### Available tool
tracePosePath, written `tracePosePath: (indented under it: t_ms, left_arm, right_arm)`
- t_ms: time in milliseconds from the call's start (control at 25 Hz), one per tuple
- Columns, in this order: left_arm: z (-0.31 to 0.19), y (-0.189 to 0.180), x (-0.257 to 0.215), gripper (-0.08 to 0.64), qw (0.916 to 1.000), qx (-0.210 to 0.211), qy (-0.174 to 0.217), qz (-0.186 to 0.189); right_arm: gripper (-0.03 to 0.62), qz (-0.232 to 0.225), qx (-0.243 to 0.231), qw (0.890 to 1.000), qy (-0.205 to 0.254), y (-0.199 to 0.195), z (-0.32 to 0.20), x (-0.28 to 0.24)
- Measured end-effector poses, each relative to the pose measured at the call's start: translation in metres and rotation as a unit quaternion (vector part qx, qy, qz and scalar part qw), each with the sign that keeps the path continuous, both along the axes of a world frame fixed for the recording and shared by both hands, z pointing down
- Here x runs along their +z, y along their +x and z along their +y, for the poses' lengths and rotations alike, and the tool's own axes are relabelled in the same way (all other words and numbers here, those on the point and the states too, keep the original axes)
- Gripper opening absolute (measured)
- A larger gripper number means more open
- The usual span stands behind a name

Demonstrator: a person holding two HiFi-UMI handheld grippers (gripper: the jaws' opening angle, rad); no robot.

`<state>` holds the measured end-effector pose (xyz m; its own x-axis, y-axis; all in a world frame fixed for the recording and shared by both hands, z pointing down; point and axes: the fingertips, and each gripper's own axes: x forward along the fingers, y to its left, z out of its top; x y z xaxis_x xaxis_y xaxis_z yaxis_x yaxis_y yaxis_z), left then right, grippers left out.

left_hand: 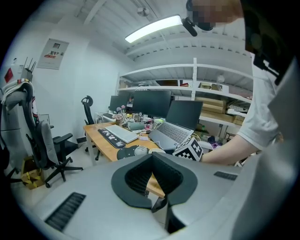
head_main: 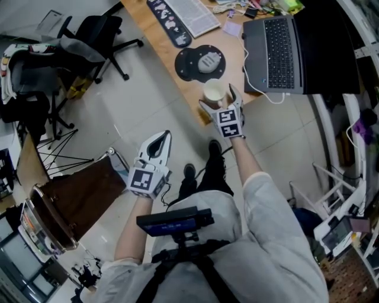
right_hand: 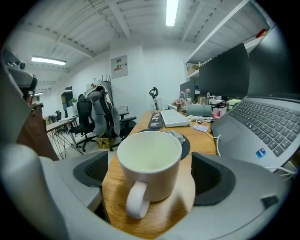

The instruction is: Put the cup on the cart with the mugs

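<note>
A cream cup [head_main: 213, 90] with a handle stands upright near the front edge of the wooden desk [head_main: 155, 21]. My right gripper [head_main: 218, 97] is open around it. In the right gripper view the cup [right_hand: 150, 161] sits between the two dark pads [right_hand: 93, 169], with a gap on each side and its handle turned toward the camera. The cup looks empty. My left gripper [head_main: 166, 135] hangs over the floor, left of and below the desk, its tips together and nothing in them. In the left gripper view, that gripper [left_hand: 152, 157] points at the desk corner.
Behind the cup lie a black round mouse pad with a mouse [head_main: 200, 62], an open laptop [head_main: 278, 50] with a white cable, and a keyboard [head_main: 189, 13]. A black office chair [head_main: 95, 35] stands left of the desk. A brown, chrome-framed piece [head_main: 77, 198] sits lower left.
</note>
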<state>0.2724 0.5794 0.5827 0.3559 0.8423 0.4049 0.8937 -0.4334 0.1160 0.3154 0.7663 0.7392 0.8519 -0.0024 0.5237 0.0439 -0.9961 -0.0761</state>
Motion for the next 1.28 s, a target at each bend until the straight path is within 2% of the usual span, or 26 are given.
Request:
tracePosePath:
  t_ms: [520, 600, 720, 1040, 1280]
  left_arm:
    - [-0.013, 0.018, 0.011, 0.006, 0.9993, -0.028, 0.015, -0.019]
    - [-0.016, 0.021, 0.013, 0.006, 0.9994, -0.027, 0.013, -0.015]
    - [-0.02, 0.025, 0.015, 0.006, 0.9992, -0.033, 0.012, -0.017]
    - [-0.022, 0.023, 0.016, 0.006, 0.9991, -0.036, 0.012, -0.021]
    - [-0.027, 0.018, 0.015, 0.006, 0.9989, -0.039, 0.014, -0.022]
  right_arm:
    - [0.541, -0.003, 0.003, 1.0, -0.015, 0.015, 0.003, 0.004]
    - [0.433, -0.008, 0.008, 1.0, -0.027, 0.015, 0.005, 0.004]
    - [0.43, -0.009, 0.005, 0.999, -0.037, 0.015, 0.005, 0.004]
    - [0.428, -0.002, 0.02, 1.0, -0.024, 0.015, 0.009, 0.001]
    - [0.428, 0.008, 0.013, 1.0, -0.026, 0.014, 0.005, -0.019]
